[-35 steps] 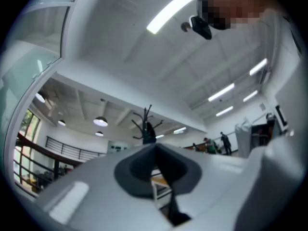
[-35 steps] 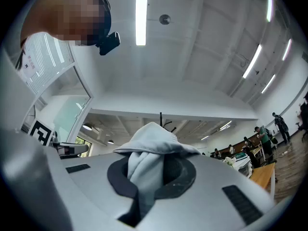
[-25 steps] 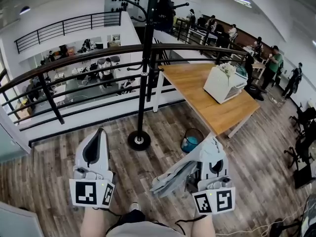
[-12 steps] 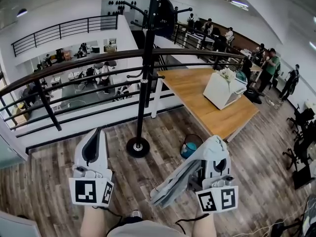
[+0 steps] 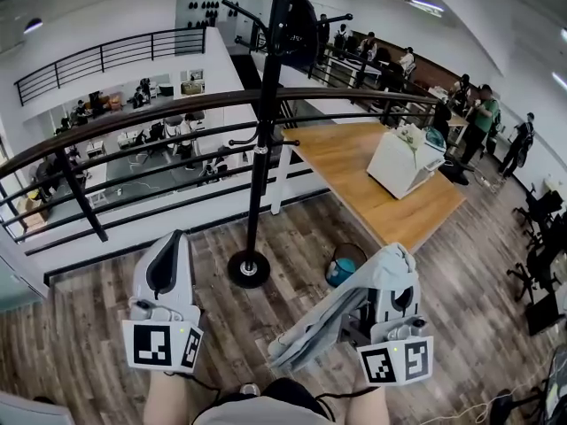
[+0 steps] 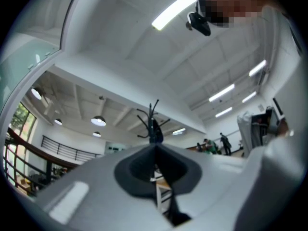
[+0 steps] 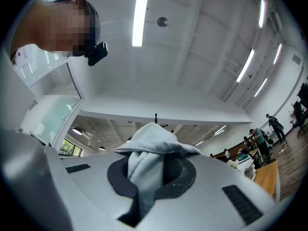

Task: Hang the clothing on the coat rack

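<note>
The floor (image 5: 97,326) is viewed steeply from head height, with the left tool (image 5: 179,235) and the right tool (image 5: 392,253) close at the lower edge. Each gripper view is aimed upward along its own jaws at the ceiling (image 6: 120,42). The coat rack (image 5: 259,149) is shared by all three views and is seen far off in both gripper views.

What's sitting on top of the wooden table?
A white box sits on the wooden table, with pale and teal items at its top, too small to name. The box covers the tabletop behind it.
</note>
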A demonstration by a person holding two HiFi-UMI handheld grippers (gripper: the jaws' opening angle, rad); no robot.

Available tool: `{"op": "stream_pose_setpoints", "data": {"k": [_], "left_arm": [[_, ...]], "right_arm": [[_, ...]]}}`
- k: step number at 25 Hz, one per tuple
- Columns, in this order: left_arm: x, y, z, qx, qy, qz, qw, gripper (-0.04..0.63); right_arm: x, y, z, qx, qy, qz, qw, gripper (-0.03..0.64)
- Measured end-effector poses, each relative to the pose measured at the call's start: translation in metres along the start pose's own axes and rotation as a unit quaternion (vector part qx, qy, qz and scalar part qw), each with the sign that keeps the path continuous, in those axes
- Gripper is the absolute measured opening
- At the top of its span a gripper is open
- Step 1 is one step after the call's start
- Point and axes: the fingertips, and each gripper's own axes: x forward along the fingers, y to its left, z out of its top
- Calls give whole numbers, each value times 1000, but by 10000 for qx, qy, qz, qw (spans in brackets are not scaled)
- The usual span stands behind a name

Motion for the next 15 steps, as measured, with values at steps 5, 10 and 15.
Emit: {"op": "stream_pose_setpoints", "data": {"k": [5,10,15], "left_arm": [[12,9,-3,-72,4,24,10000,9],[27,18,-18,-140,79,26,9999,9],[64,23,-40,-147,112,53,9998,9]], "right_arm": [[12,-1,0,-44,-7,-20,10000,6],[32,-2,-9,-71,21,5,10000,6],[64,-16,-32,-23,23,71,10000,6]]}}
